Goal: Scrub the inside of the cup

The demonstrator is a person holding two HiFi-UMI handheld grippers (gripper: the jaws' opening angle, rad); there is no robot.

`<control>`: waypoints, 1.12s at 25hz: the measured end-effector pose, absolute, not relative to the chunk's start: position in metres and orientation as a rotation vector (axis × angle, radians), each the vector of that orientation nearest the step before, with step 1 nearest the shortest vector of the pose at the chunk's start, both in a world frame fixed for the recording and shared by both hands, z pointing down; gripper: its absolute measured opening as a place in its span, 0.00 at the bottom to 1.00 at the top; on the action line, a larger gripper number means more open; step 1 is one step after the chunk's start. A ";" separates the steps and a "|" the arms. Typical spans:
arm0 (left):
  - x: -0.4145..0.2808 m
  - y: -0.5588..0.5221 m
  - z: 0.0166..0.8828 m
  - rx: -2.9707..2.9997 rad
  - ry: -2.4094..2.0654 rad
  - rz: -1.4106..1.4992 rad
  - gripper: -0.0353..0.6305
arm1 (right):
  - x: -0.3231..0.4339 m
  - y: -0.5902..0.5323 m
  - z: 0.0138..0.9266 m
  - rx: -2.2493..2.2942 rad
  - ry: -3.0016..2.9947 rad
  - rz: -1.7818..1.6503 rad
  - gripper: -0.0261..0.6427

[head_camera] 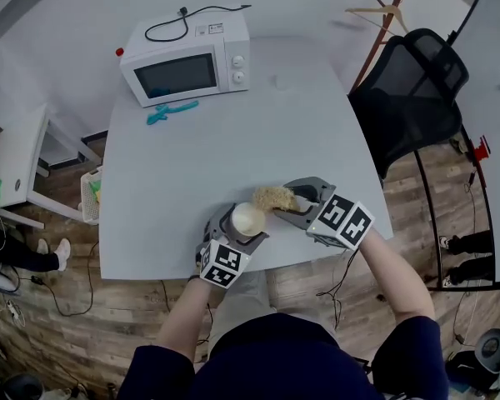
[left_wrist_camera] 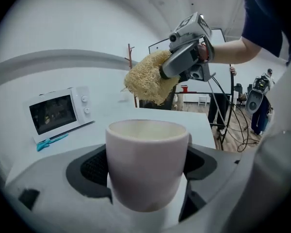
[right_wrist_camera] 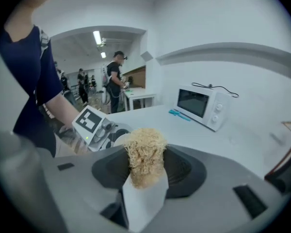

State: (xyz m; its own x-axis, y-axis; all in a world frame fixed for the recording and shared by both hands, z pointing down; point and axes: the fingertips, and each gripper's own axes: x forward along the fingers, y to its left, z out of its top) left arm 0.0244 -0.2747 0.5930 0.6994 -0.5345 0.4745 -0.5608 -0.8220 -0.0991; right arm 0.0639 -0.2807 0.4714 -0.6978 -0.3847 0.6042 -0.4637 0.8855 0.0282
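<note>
Far left corner of worktop (head_camera: 233,148): white microwave (head_camera: 187,61), cord coiled on top; teal tool (head_camera: 171,111) lying just in front of it. Rest of the surface bare as far as the near edge.

Near edge, about midway along: left claw (head_camera: 247,223) closed round pale cup (left_wrist_camera: 146,166), jaws pressing opposite sides of the outer wall, mouth up and unobstructed. Inside looks clean and empty. No handle visible from any view. Resting on the worktop or lifted off it: cannot tell.

Just right of the cup: right claw (head_camera: 293,200) clamped on straw-coloured fibrous scrubber (right_wrist_camera: 145,154), free end poking out past the jaw tips. From the left gripper view, scrubber above and beyond the rim, clear of it, not yet inside.

Off the right edge: black office chair (head_camera: 408,90).

Handling, as judgement only: cup probably ceramic, so rigid, moderately heavy, smooth-walled, liable to slip and chip if dropped; best held mid-wall as now, firmly, against the twist of scrubbing. Scrubber light, springy, compressible; best gripped at the rear, leaving the front to bend against the inner wall.
</note>
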 end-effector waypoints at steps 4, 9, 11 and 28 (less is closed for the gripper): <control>0.028 -0.304 0.599 2.801 -0.978 0.612 0.69 | 0.085 -0.308 0.485 0.888 -2.473 0.359 0.31; 0.027 -0.333 0.605 2.775 -1.014 0.550 0.69 | 0.096 -0.317 0.502 1.154 -2.479 0.511 0.31; 0.026 -0.337 0.610 2.766 -1.010 0.539 0.69 | 0.097 -0.316 0.506 1.245 -2.477 0.573 0.31; 0.017 -0.330 0.636 2.693 -1.012 0.560 0.69 | 0.107 -0.292 0.499 1.495 -2.511 0.780 0.31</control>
State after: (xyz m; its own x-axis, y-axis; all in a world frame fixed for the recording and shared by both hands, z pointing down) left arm 0.0167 -0.3297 0.6364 0.6920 -0.5875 0.4195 -0.6674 -0.7421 0.0617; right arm 0.1070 -0.2917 0.4989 -0.5063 -0.7876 0.3511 -0.8480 0.3808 -0.3687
